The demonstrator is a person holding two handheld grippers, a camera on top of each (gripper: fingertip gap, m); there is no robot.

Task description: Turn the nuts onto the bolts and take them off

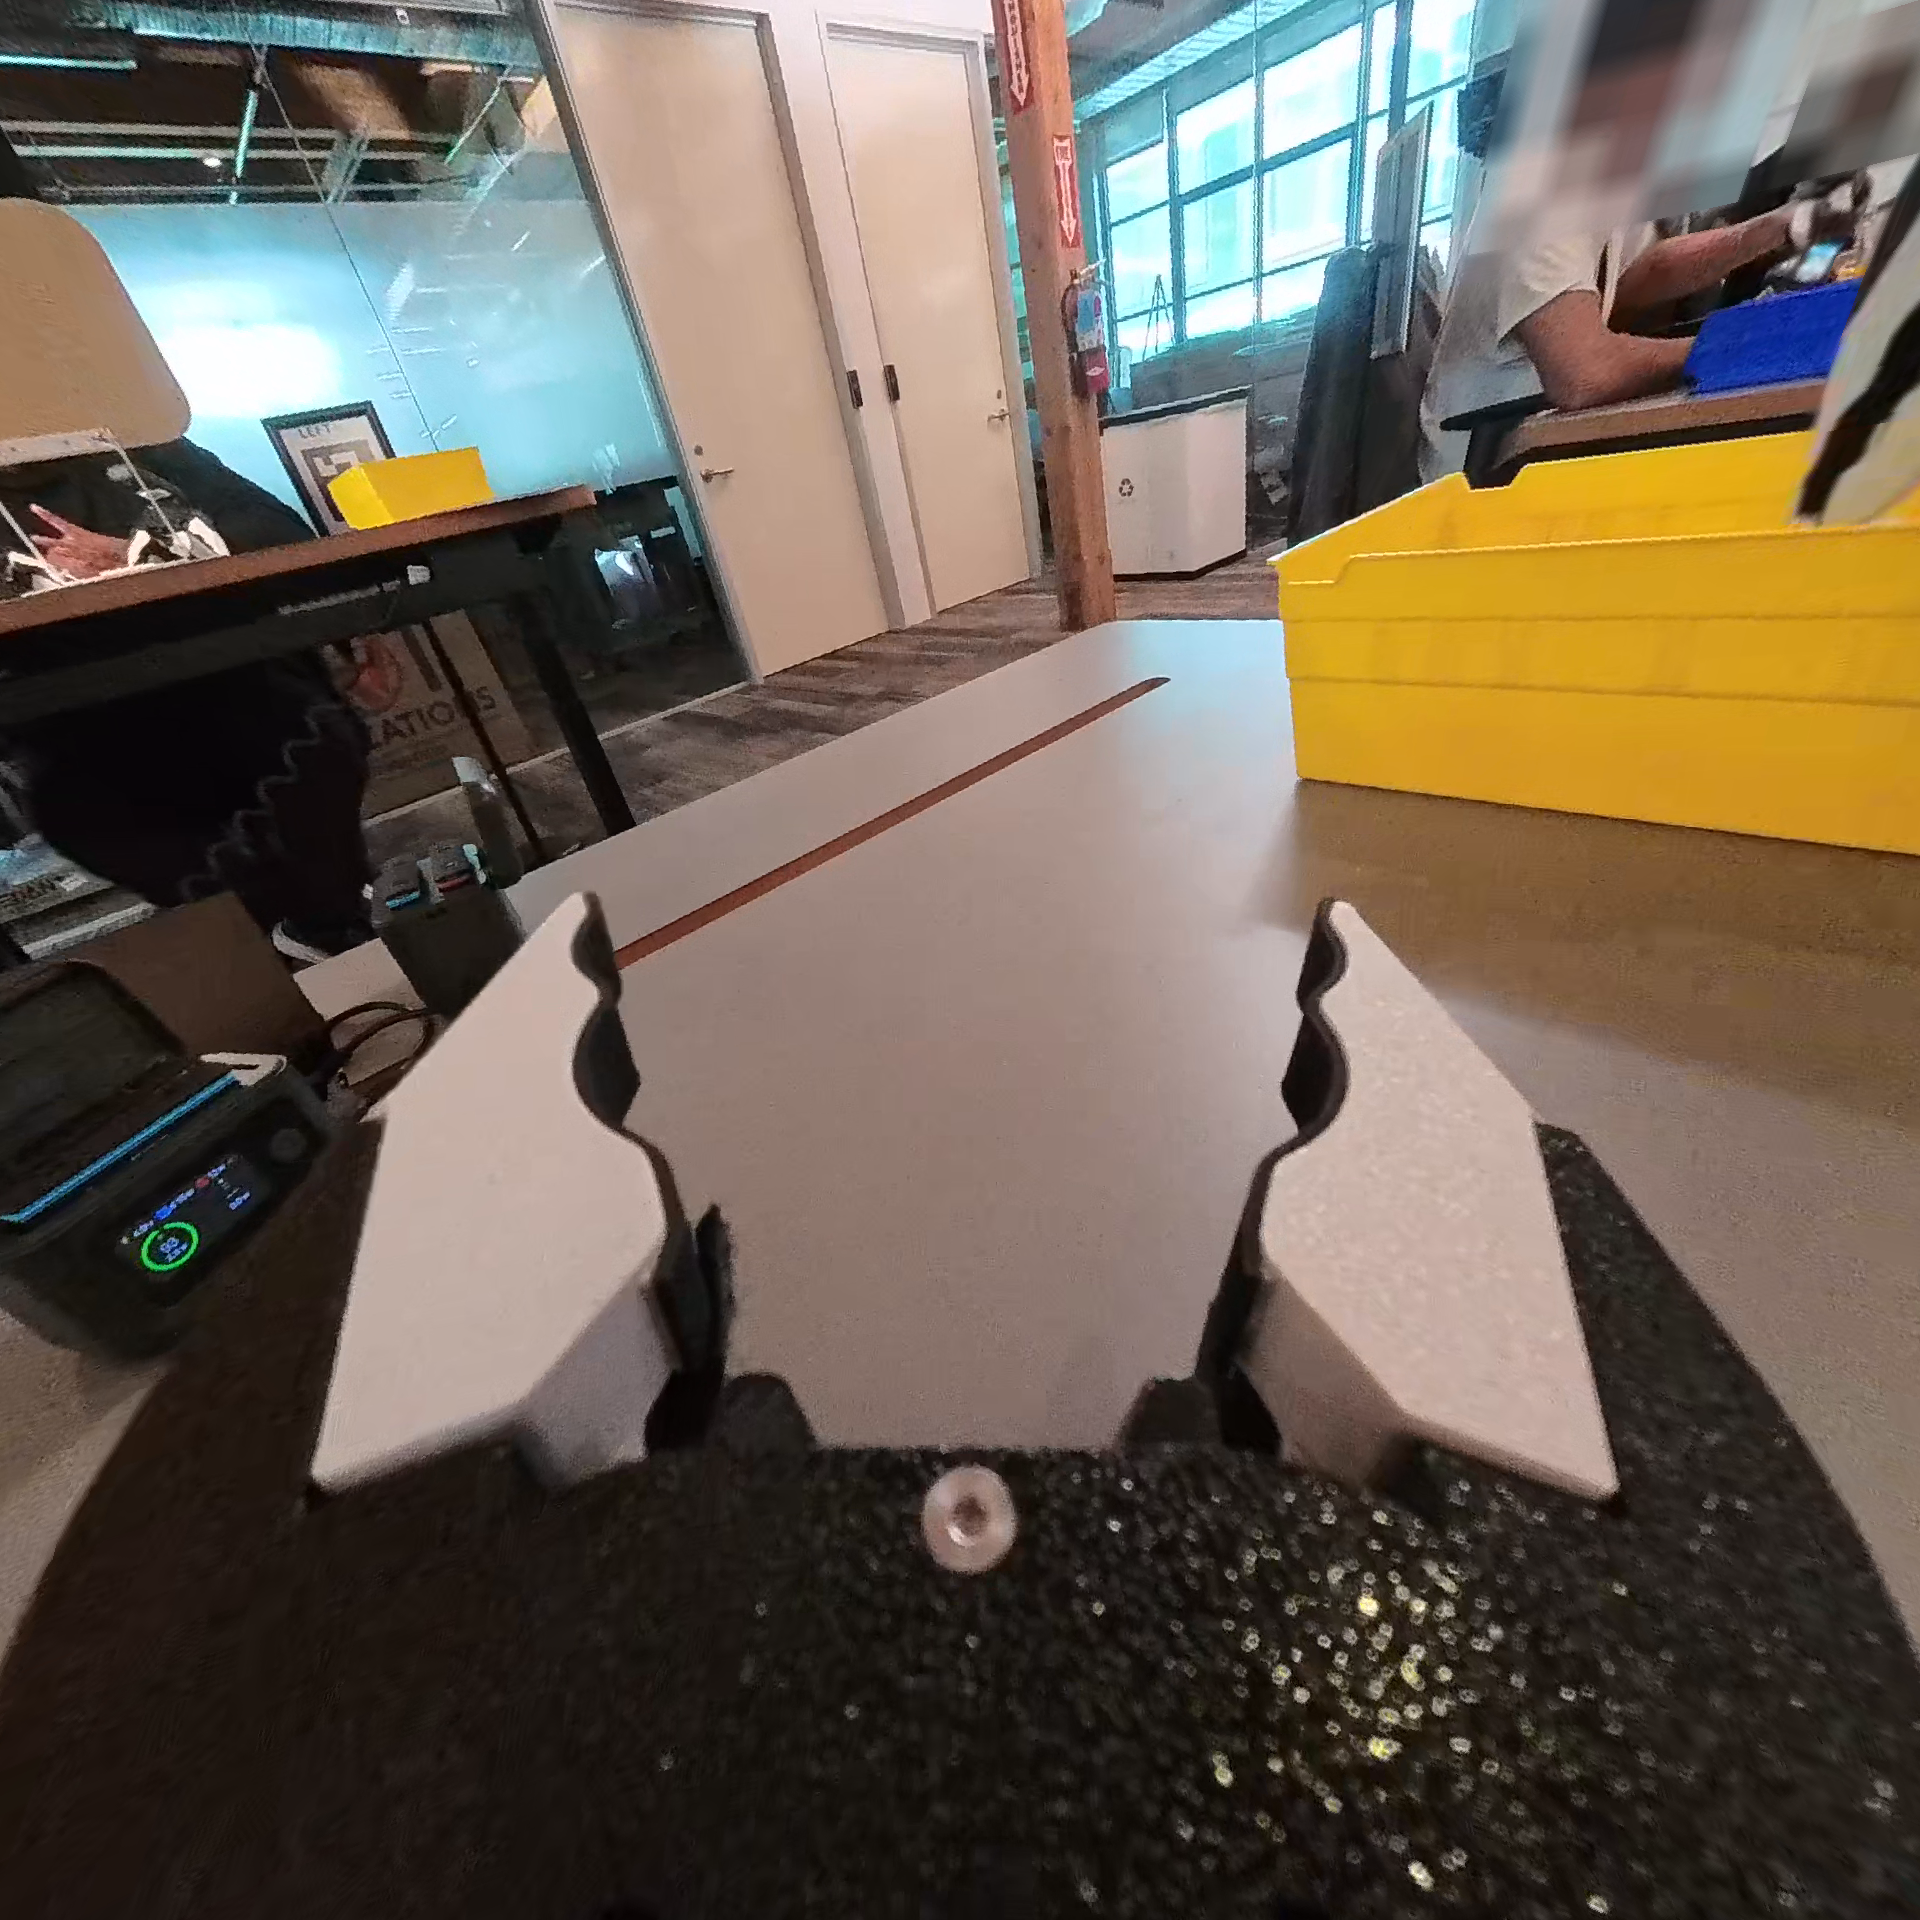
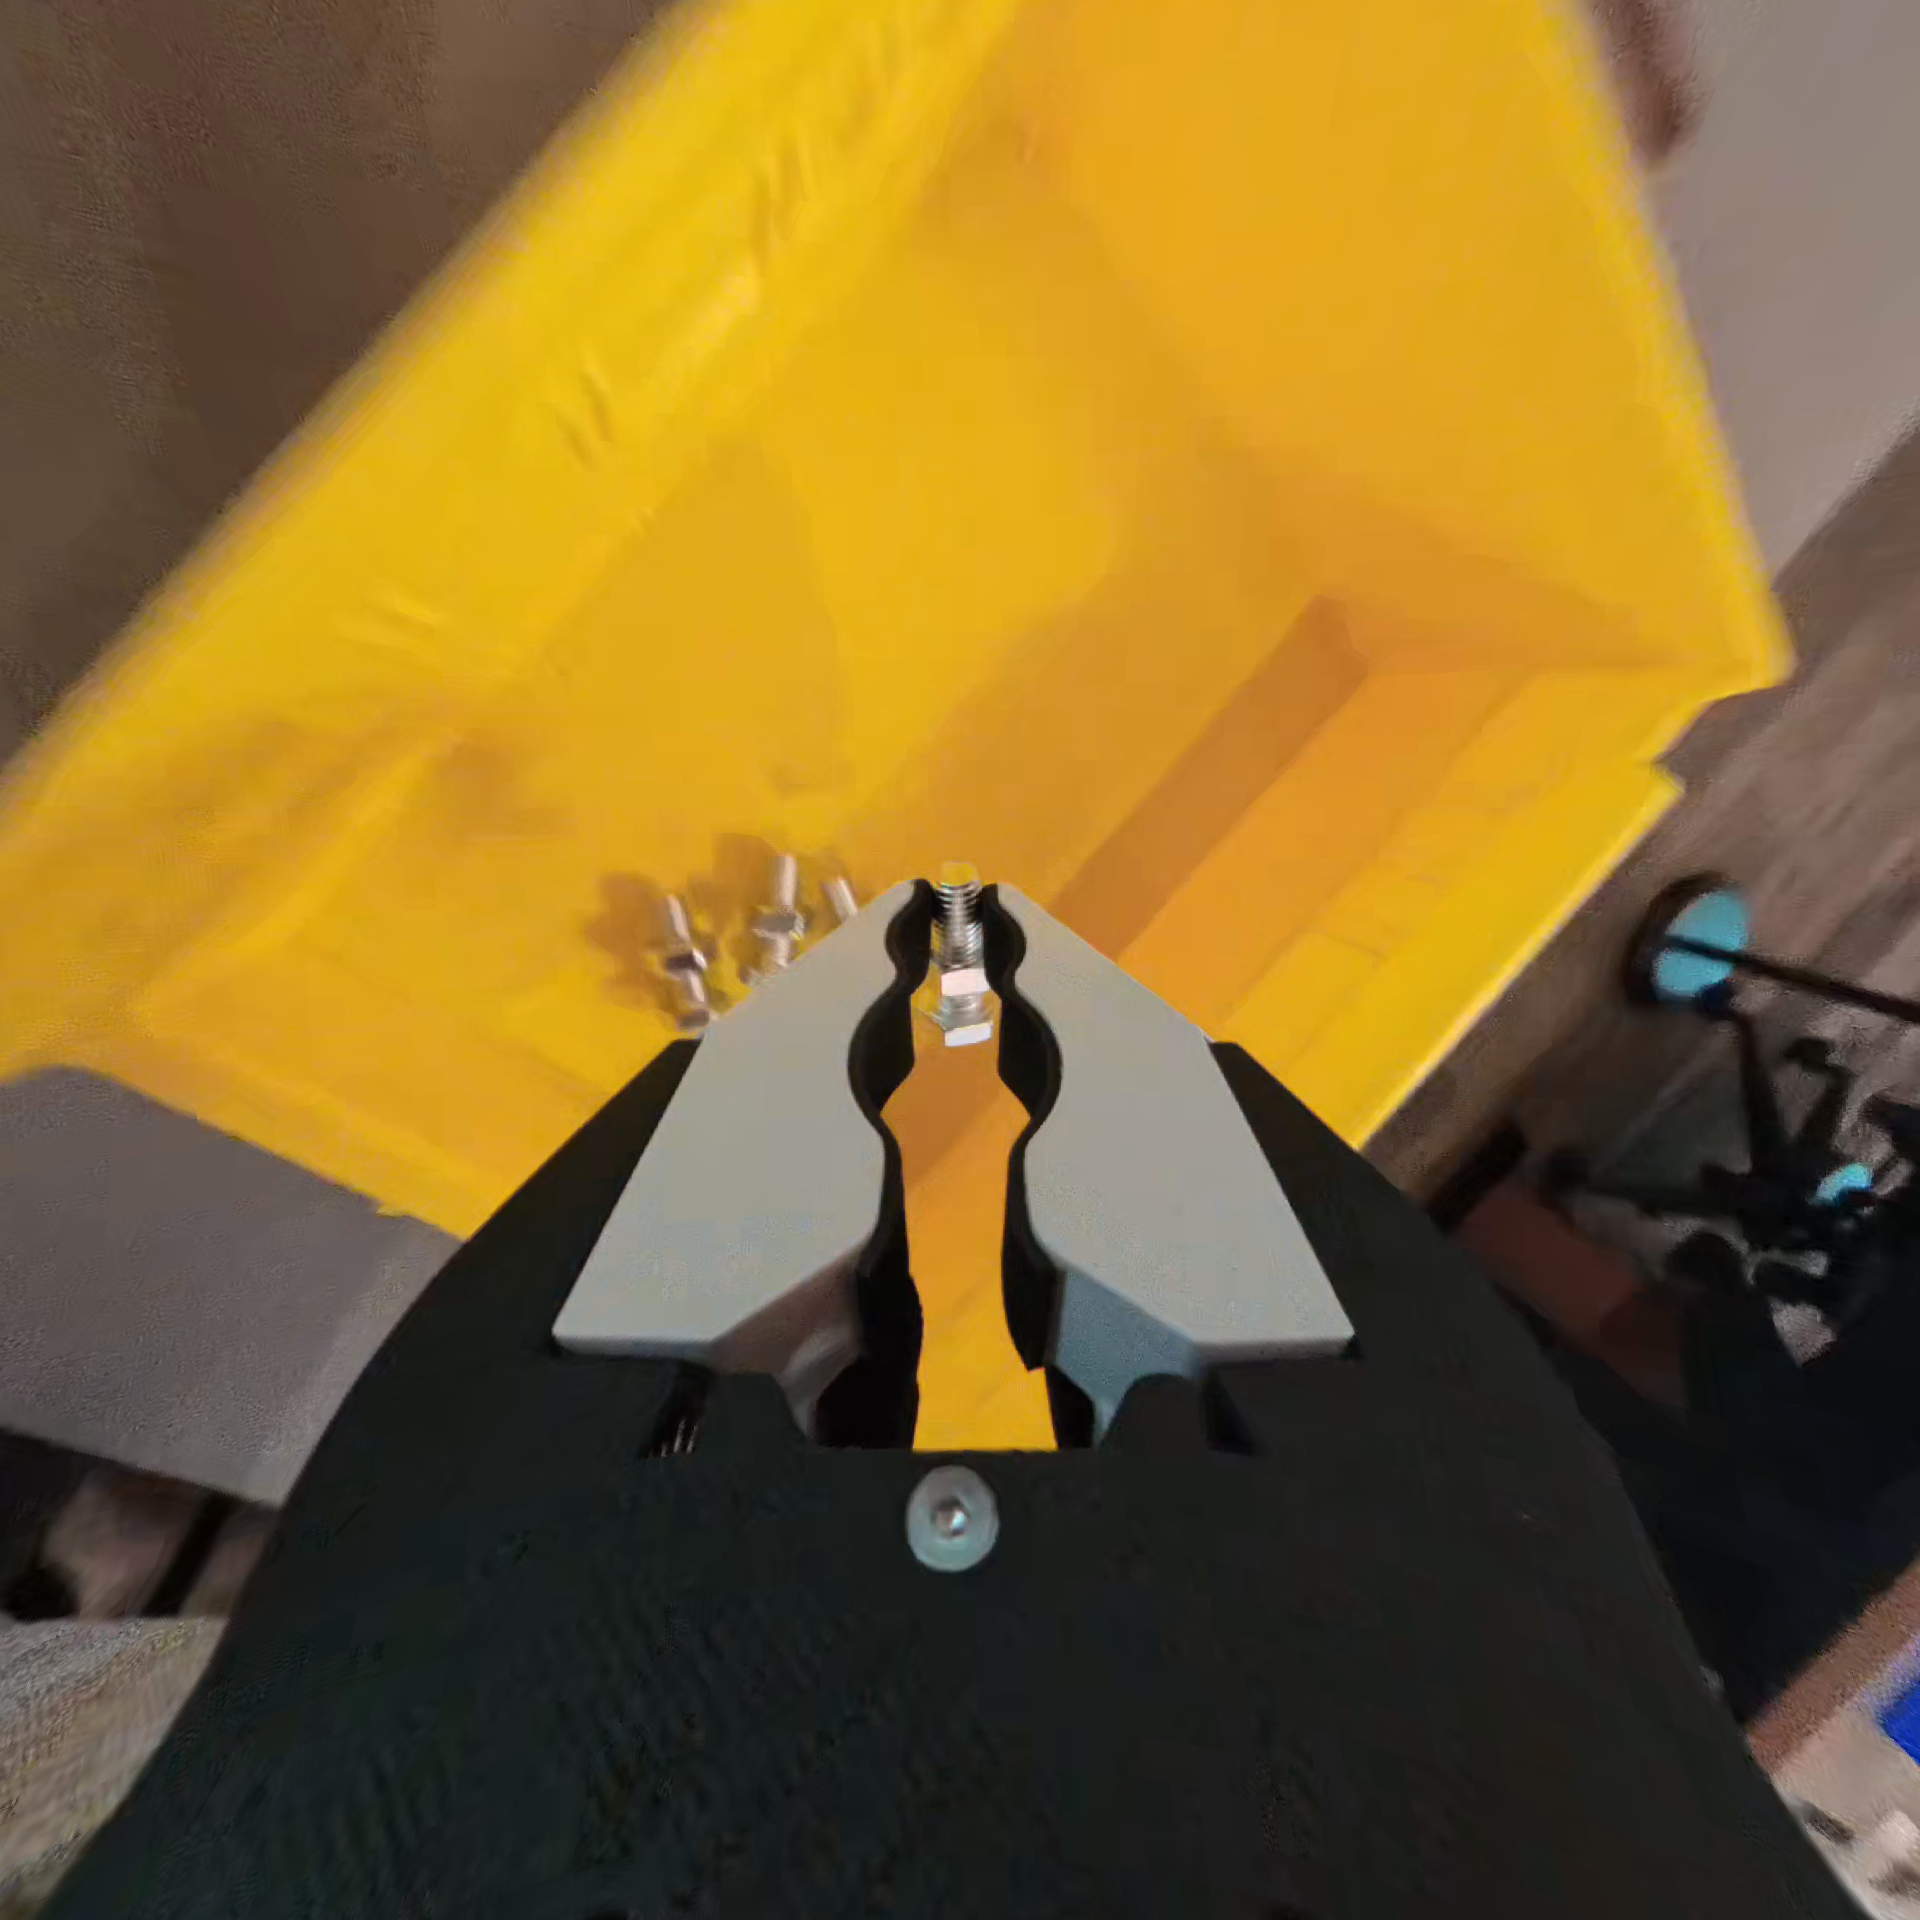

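In the right wrist view my right gripper (image 2: 954, 891) is shut on a silver bolt (image 2: 954, 935) with a nut (image 2: 958, 989) on its thread. It holds the bolt above the inside of a yellow bin (image 2: 935, 436). Several more bolts with nuts (image 2: 727, 935) lie on the bin floor just left of the fingertips. In the left wrist view my left gripper (image 1: 961, 920) is open and empty, low over the grey table (image 1: 935, 1039). The same yellow bin (image 1: 1558, 665) stands to its right. Part of the right gripper (image 1: 1870, 416) shows above the bin.
A power station with a lit display (image 1: 156, 1184) and cables sits off the table's left edge. A second table (image 1: 312, 582) with a small yellow bin (image 1: 416, 483) stands behind. People sit at desks at far left and far right. A chair base (image 2: 1766, 1143) shows at right. One gripper's finger ends stand about 40 centimeters off the other's.
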